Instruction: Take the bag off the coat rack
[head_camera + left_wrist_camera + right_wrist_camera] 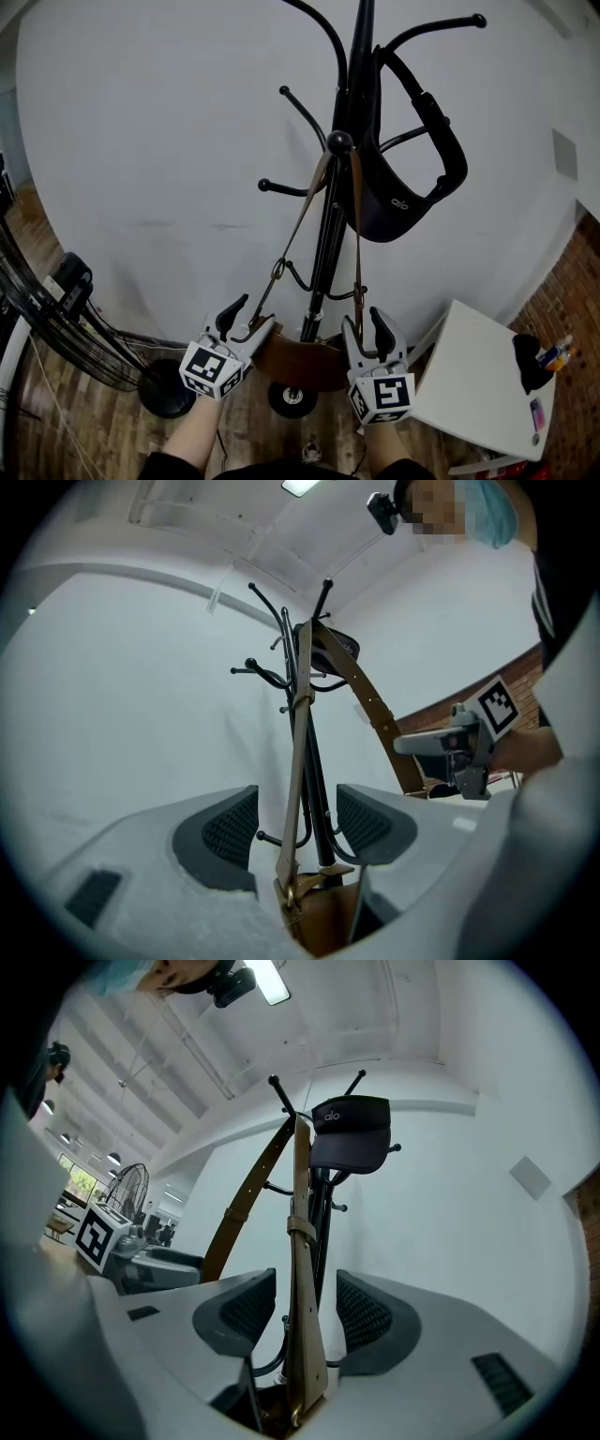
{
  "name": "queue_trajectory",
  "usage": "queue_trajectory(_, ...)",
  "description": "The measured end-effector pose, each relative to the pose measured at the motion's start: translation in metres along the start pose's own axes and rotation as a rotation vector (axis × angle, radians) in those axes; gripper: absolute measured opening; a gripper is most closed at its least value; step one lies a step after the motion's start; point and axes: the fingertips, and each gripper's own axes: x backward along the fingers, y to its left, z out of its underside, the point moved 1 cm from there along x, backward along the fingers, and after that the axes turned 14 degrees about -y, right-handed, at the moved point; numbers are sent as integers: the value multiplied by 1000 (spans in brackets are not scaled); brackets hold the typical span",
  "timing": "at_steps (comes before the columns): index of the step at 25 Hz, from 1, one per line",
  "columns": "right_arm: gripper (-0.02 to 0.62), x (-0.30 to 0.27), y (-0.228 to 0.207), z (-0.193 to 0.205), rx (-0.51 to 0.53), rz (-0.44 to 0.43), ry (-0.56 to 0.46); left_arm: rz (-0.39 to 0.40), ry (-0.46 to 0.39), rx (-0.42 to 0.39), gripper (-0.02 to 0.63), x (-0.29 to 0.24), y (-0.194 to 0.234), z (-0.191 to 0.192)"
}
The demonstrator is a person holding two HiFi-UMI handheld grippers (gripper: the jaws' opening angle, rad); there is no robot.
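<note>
A black coat rack (328, 234) stands against the white wall. A brown bag (298, 361) hangs low on it, its tan strap (298, 217) looped over a knob (338, 142). My left gripper (246, 317) is at the bag's upper left corner and my right gripper (364, 323) at its upper right. In the left gripper view, one strap leg (300, 761) runs between the pads of the left gripper (295, 822), touching neither. In the right gripper view, the other strap leg (302, 1269) passes between the pads of the right gripper (305, 1312), with a gap on each side. Both are open.
A black visor (412, 178) hangs on an upper hook of the rack. A floor fan (37, 309) with a round base (169, 389) stands at the left. A white table (478, 384) with small items is at the right. The rack's base (292, 398) rests on the wooden floor.
</note>
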Motion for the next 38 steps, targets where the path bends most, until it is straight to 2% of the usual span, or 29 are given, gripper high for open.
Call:
queue_trajectory(2,175,-4,-1,0,6,-7,-2,0,-3,-7,252,-7,-1,1)
queue_trajectory(4,158,-7,-2,1,2,-12,-3,11,-5,-21,219,-13,-4,1)
queue_trajectory(7,97,-9,-5,1,2,-24,-13,13,-4,-22,178,-22,-5,2)
queue_trajectory(10,75,-11,-6,2,5,-38,-21,-6,-15,-29,160,-26,-3,3)
queue_trajectory(14,37,-12,-8,3,3,-53,-25,-30,-29,-40,34,-26,0,0)
queue_trajectory(20,28,-11,-9,-1,10,-62,-27,-26,-42,-1,18,-24,-2,-2)
queue_trajectory(25,28,-5,-16,-3,-27,-38,-19,-28,-28,27,17,-23,-5,-3)
queue_trajectory(38,28,-1,-7,-20,-31,-63,-44,-11,-41,18,17,-15,-11,-24)
